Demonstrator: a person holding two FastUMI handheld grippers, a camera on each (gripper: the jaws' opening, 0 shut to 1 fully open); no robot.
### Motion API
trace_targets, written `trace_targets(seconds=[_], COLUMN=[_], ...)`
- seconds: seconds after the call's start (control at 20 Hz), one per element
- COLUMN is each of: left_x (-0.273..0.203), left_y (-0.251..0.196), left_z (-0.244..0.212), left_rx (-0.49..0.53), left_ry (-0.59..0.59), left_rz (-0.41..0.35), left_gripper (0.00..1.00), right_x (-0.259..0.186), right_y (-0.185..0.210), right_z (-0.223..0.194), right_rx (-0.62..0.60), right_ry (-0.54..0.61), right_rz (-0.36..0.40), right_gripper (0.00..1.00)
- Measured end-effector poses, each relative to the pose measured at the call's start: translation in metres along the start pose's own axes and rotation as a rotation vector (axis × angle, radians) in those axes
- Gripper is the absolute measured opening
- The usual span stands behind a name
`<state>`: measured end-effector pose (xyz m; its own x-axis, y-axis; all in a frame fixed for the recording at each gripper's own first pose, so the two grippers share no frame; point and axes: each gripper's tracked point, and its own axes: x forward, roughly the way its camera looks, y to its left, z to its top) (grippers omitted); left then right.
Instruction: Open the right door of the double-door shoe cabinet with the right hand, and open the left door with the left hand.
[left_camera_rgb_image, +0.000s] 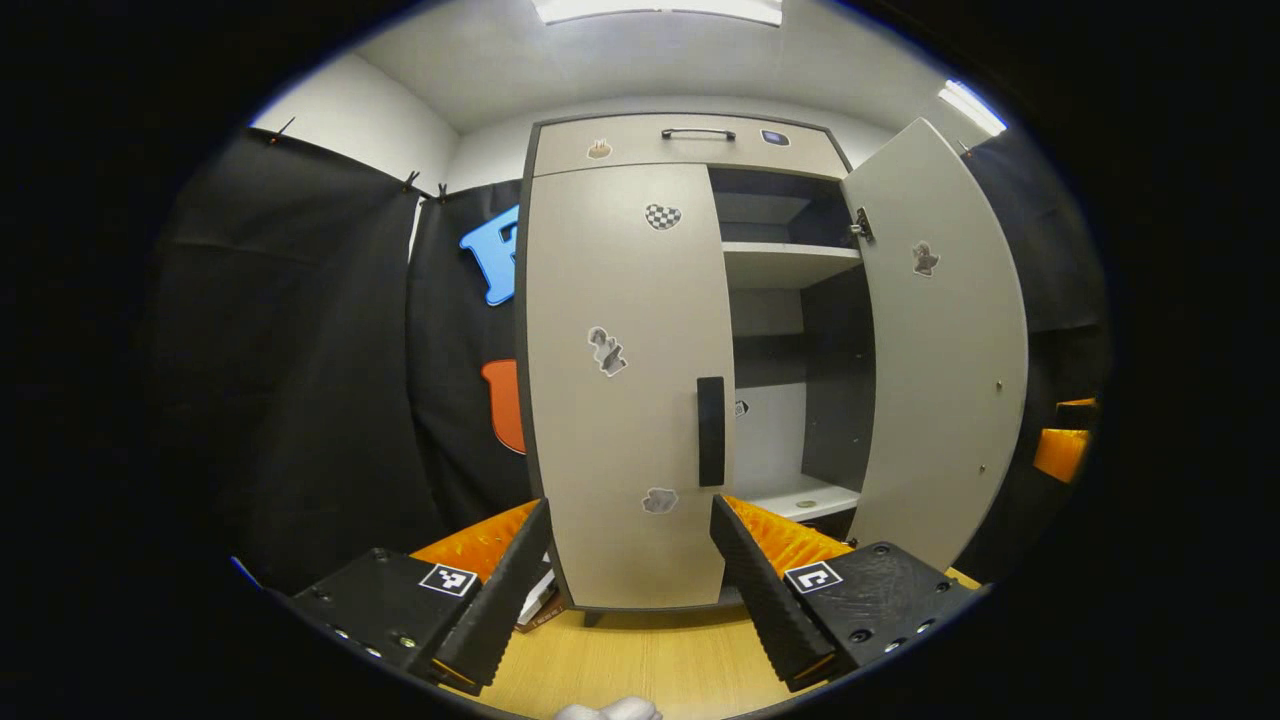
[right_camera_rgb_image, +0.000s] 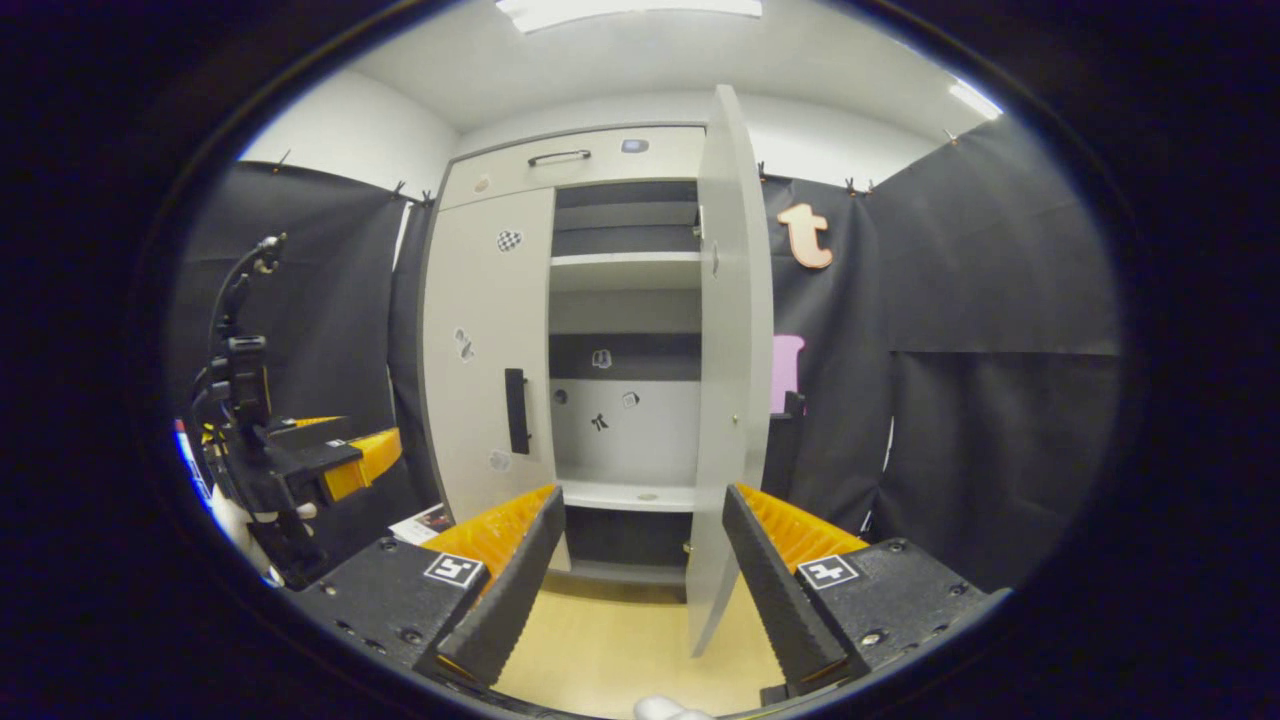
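With the right door (left_camera_rgb_image: 940, 340) of the shoe cabinet (left_camera_rgb_image: 690, 145) already standing wide on its hinges, the second step is coming into hand: the left door (left_camera_rgb_image: 625, 385) is sitting shut, its dark vertical handle (left_camera_rgb_image: 711, 431) near its inner edge. The left claw (left_camera_rgb_image: 630, 590) is facing that door, spread wide and gripping nothing, the handle lying above and between its fingers. The right claw (right_camera_rgb_image: 640, 590) is also gaping empty, close by the open door's edge (right_camera_rgb_image: 735, 350). Next, I judge, the left claw should be advancing to the handle, closing on it, and swinging leftward.
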<state>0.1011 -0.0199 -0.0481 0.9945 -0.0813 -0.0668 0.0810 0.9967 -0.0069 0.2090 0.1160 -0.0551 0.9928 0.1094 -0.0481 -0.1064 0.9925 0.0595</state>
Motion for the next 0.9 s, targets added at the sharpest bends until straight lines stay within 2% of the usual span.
trace_targets(seconds=[0.5, 0.65, 0.9], left_x=[0.117, 0.146, 0.184], left_y=[-0.057, -0.068, -0.072], left_z=[-0.003, 0.000, -0.006], left_rx=[-0.013, 0.021, 0.010], left_ry=[-0.003, -0.020, -0.003], left_rz=[-0.090, -0.093, -0.086], left_gripper=[0.96, 0.96, 0.96], right_x=[0.001, 0.002, 0.007], right_y=[-0.017, -0.022, -0.026], right_z=[0.004, 0.004, 0.004], right_rx=[-0.041, -0.051, -0.062], right_ry=[-0.006, -0.001, 0.007], right_rz=[-0.067, -0.088, -0.096], right_gripper=[0.99, 0.99, 0.99])
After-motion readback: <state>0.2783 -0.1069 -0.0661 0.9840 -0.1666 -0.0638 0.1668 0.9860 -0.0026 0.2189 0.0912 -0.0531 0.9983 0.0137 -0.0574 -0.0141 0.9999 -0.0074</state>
